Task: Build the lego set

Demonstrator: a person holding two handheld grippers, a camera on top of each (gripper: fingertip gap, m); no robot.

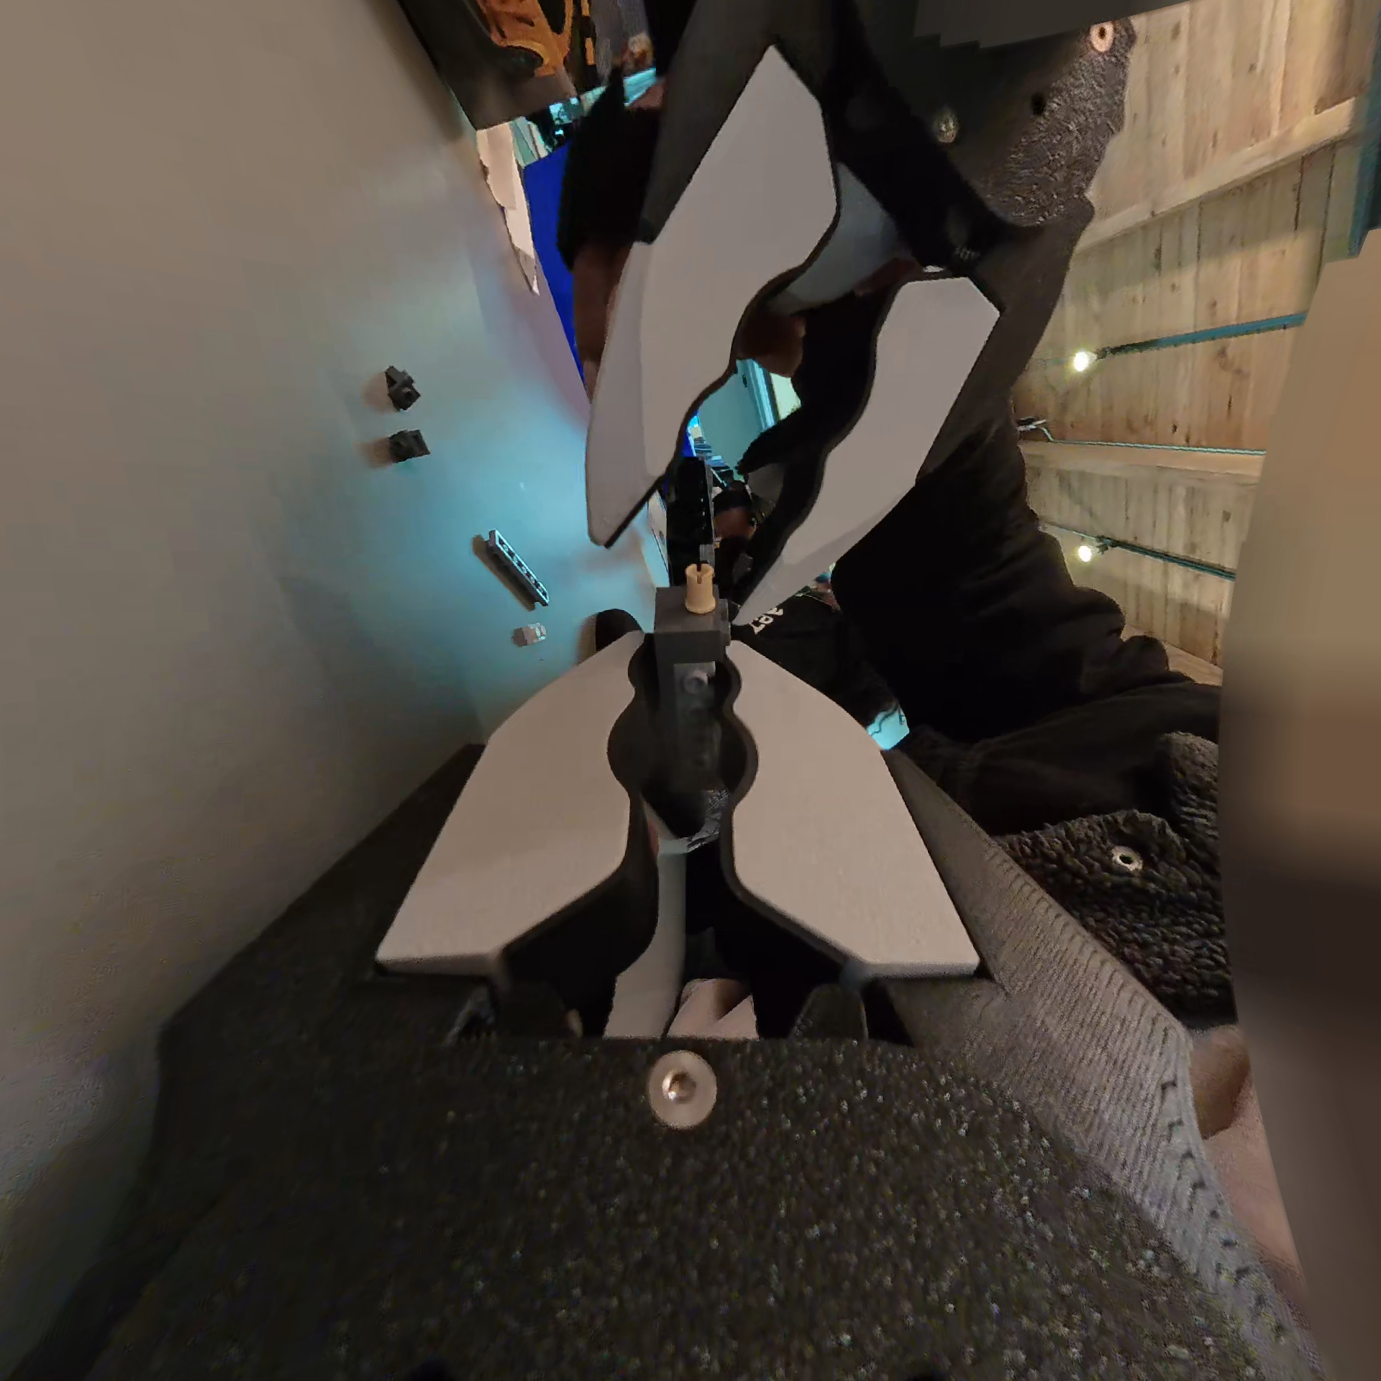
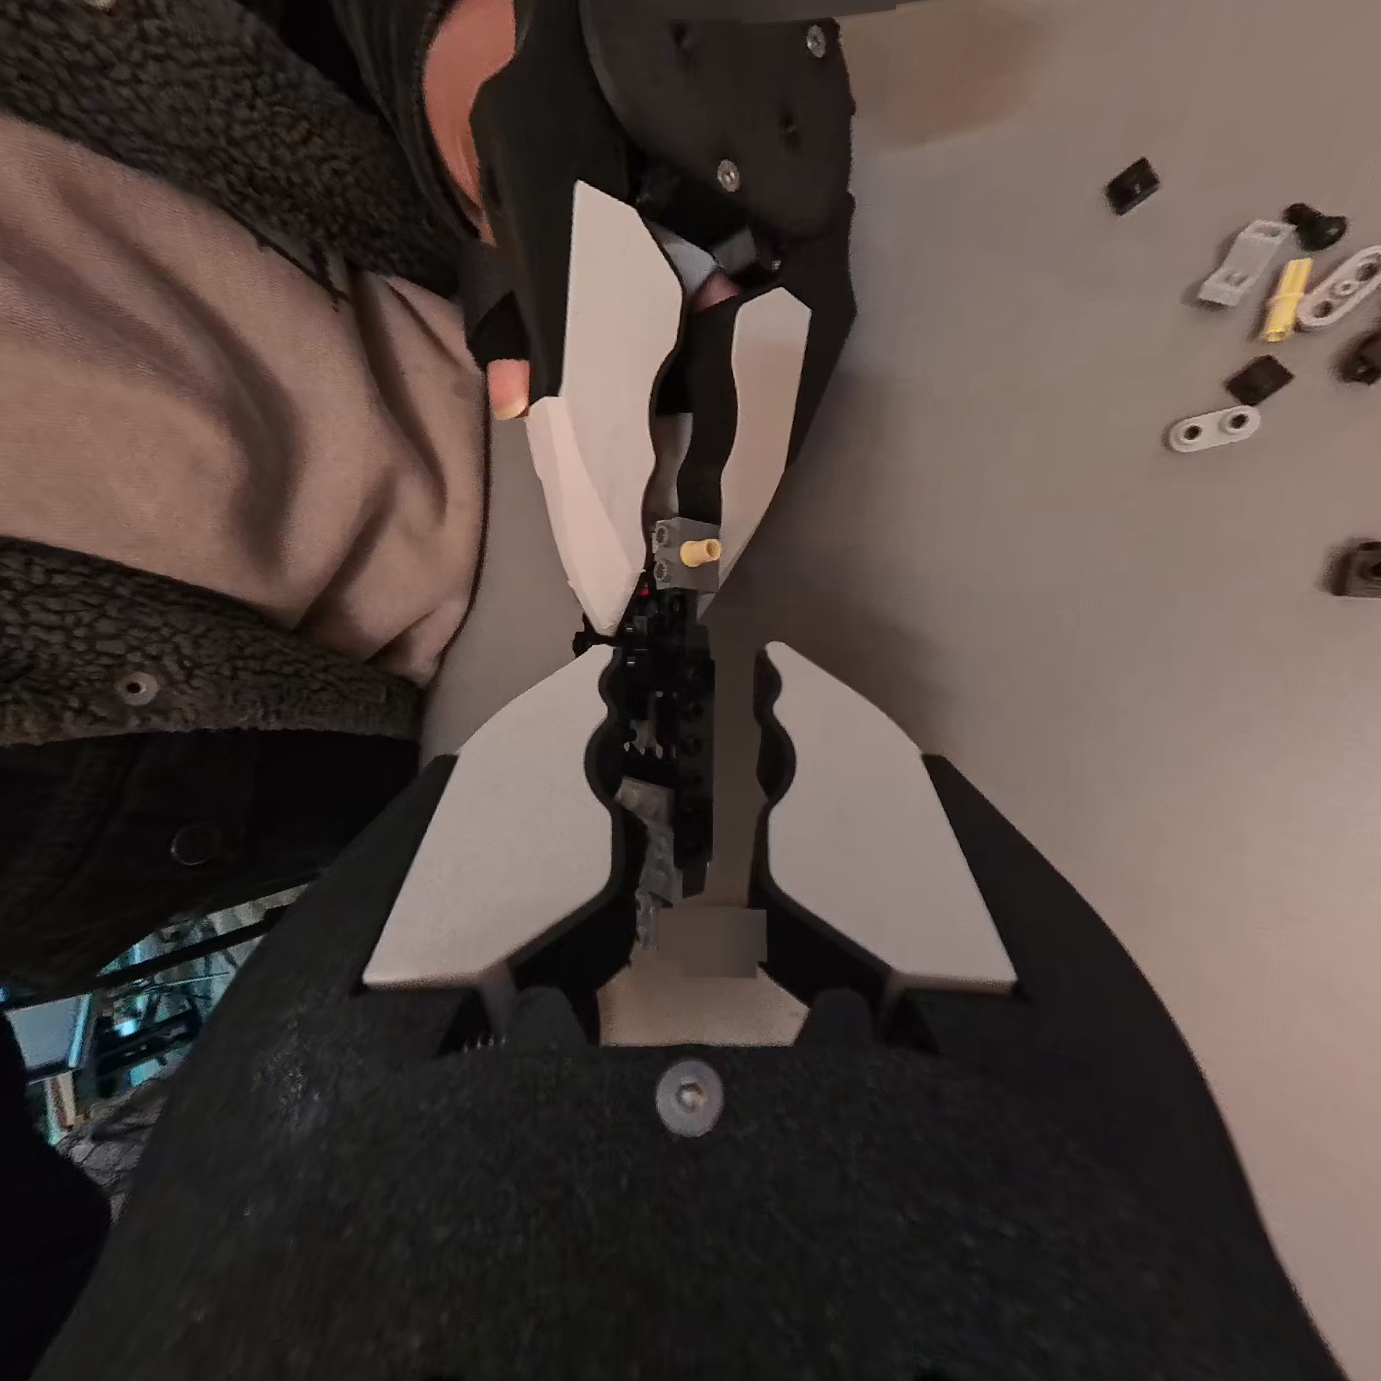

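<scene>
The left gripper [image 1: 687, 643] points forward with its jaws closed tight on a dark grey brick piece [image 1: 691, 650]. The right gripper [image 2: 684, 657] meets it tip to tip from the opposite side, tilted, its jaws a little apart, with a black assembly [image 2: 672, 717] between them against one finger. A bare fingertip [image 2: 510, 390] rests beside the left gripper's finger.

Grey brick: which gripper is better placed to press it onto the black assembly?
Left, probably: the left gripper is shut on the grey brick, close to the black assembly inside the right gripper.
</scene>
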